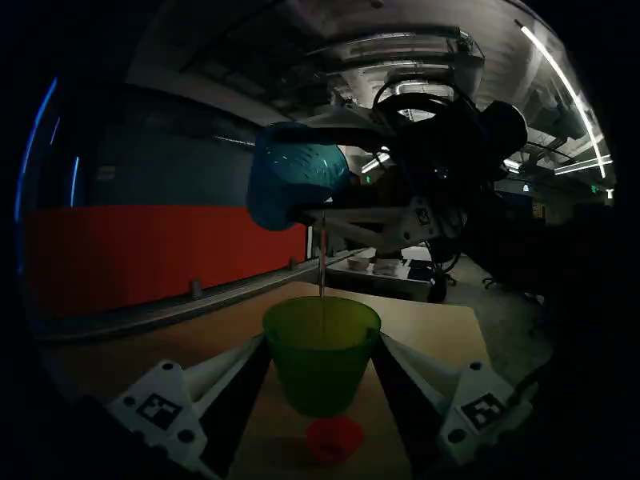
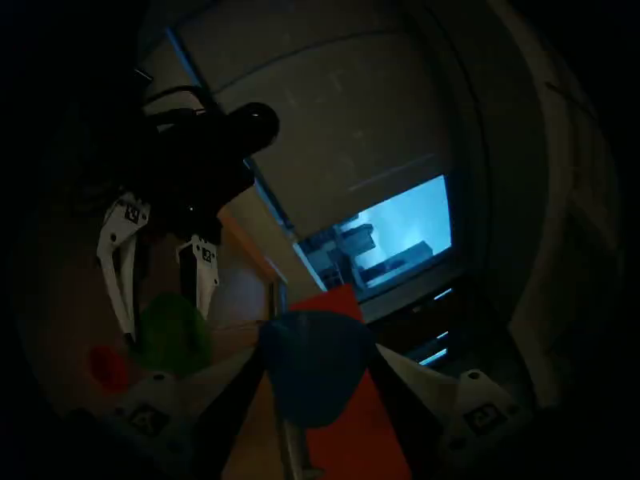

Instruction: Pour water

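In the left gripper view a green cup (image 1: 322,352) stands upright between the fingers of my left gripper (image 1: 322,344), which is shut on it. Above it my right gripper (image 1: 308,214) holds a blue cup (image 1: 292,174) tipped on its side, and a thin stream of water (image 1: 322,264) falls from it into the green cup. In the right gripper view the blue cup (image 2: 314,364) sits tilted between the fingers of my right gripper (image 2: 316,360), shut on it. The green cup (image 2: 170,334) shows lower left, held by the left gripper (image 2: 164,320).
A small red cap-like object (image 1: 334,438) lies on the wooden table (image 1: 424,320) in front of the green cup; it shows again as a red blob (image 2: 108,366). A red wall panel (image 1: 160,248) runs behind the table. The room is dim.
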Available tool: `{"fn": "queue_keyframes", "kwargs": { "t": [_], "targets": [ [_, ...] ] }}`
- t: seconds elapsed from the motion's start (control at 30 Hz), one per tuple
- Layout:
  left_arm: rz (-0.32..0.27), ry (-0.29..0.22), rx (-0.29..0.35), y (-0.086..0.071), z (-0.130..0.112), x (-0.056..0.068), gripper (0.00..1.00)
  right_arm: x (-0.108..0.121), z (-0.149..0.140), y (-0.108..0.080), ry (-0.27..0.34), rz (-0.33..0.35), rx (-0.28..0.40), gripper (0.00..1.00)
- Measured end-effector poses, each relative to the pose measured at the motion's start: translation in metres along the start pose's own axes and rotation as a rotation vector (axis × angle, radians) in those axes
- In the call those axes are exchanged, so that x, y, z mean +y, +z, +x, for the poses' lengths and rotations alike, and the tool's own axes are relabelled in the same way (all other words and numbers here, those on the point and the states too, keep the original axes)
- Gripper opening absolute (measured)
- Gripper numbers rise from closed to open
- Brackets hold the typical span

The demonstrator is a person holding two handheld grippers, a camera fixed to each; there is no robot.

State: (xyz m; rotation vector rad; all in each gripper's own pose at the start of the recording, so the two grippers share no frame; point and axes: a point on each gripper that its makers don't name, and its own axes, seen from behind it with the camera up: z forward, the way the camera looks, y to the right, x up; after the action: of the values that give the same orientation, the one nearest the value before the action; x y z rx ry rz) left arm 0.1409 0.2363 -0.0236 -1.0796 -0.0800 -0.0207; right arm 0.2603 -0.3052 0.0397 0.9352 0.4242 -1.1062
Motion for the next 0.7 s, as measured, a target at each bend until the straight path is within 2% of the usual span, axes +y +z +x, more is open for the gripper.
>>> {"fn": "queue_keyframes", "kwargs": {
  "t": [0.7],
  "targets": [
    [-0.001, 0.011, 0.0, -0.001, 0.0004, 0.0021, 0.85, 0.0034, -0.0004, -0.0016, -0.048, -0.003, -0.01, 0.94]
  ]
}}
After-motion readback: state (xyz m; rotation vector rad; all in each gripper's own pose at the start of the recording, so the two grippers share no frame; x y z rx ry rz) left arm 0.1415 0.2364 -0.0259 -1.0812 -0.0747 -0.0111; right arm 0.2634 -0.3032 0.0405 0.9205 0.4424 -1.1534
